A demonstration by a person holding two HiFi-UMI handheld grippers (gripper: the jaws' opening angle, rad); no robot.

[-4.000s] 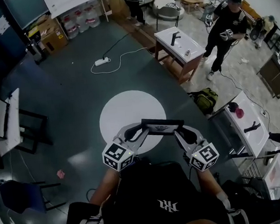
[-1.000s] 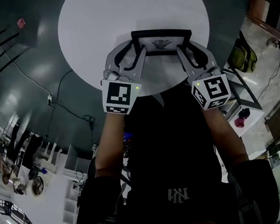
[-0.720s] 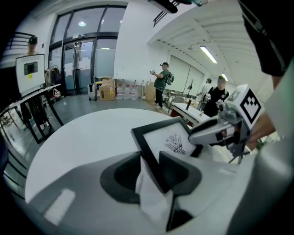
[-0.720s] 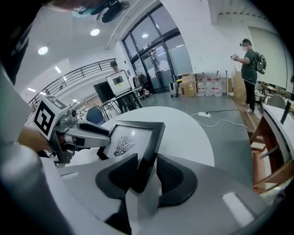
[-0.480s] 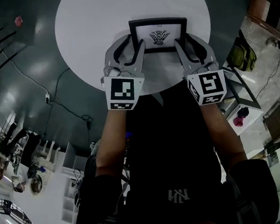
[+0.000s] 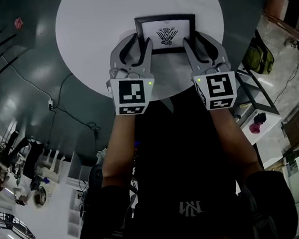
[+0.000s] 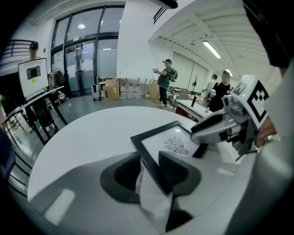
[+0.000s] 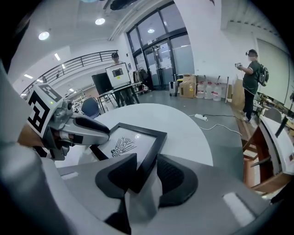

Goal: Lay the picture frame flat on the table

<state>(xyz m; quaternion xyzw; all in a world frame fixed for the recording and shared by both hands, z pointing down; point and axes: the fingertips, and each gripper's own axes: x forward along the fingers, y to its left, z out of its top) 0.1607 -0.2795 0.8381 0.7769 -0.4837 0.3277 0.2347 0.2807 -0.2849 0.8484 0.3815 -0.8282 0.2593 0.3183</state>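
The frame (image 6: 166, 34) lies on the round white table (image 6: 95, 32), picture side up and flat or very nearly so. It sits a little in from the near edge and somewhat right of the table's middle, with its long sides running along that near edge. It has a black border around a white sheet with a dark fan-shaped print (image 6: 166, 35).

My left tool (image 7: 149, 158) reaches in over the near edge to the frame's near left corner. The black border of the left side stands between its two pads, and both pads look to be against it. The jaws are closing, so I count this tool as clenched on the frame.

My right tool (image 8: 147, 160) reaches in the same way to the near right corner. The right side's border stands between its jaws too. Those jaws are opening, so this tool is released, with the frame merely sitting in the gap.

The marker cubes of both tools sit over the table's near edge. Dark grey floor (image 6: 31, 74) surrounds the table.
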